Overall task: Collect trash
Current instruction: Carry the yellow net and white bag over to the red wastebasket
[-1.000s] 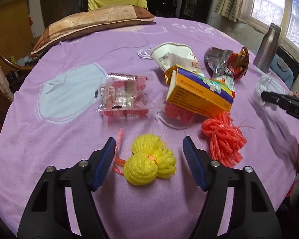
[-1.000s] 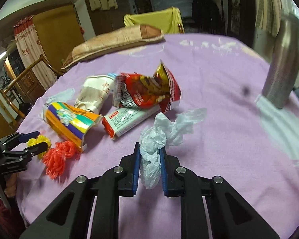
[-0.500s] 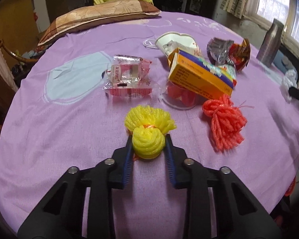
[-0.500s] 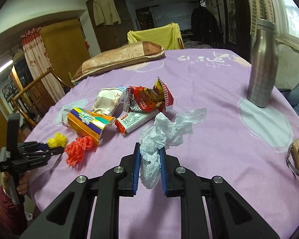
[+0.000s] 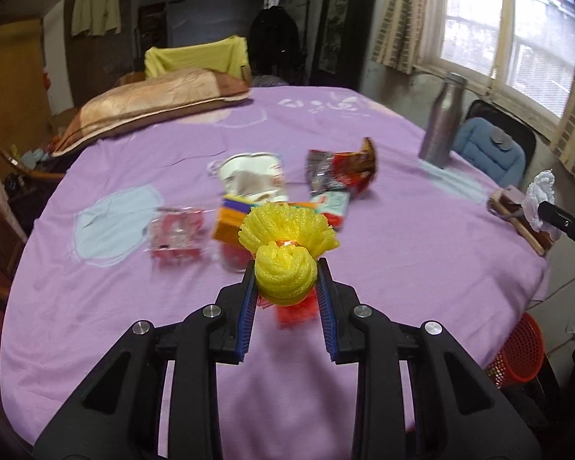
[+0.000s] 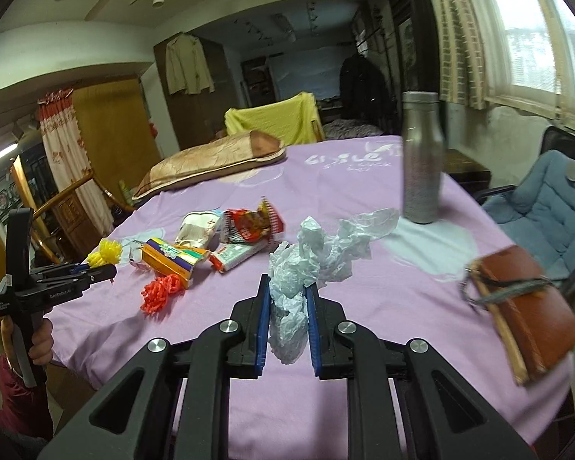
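The left claw (image 5: 286, 287) is clamped on a yellow foam net (image 5: 287, 247), held above the purple surface (image 5: 402, 260); the right claw (image 6: 287, 316) grips a crumpled white tissue (image 6: 310, 264); a red net (image 6: 160, 293), an orange box (image 6: 170, 260) and what looks like a snack wrapper (image 6: 251, 224) lie on the surface; a red basket (image 5: 517, 349) stands beside it.

Yellow foam net (image 5: 285, 264) in left gripper (image 5: 286, 287) above purple table (image 5: 96, 306)
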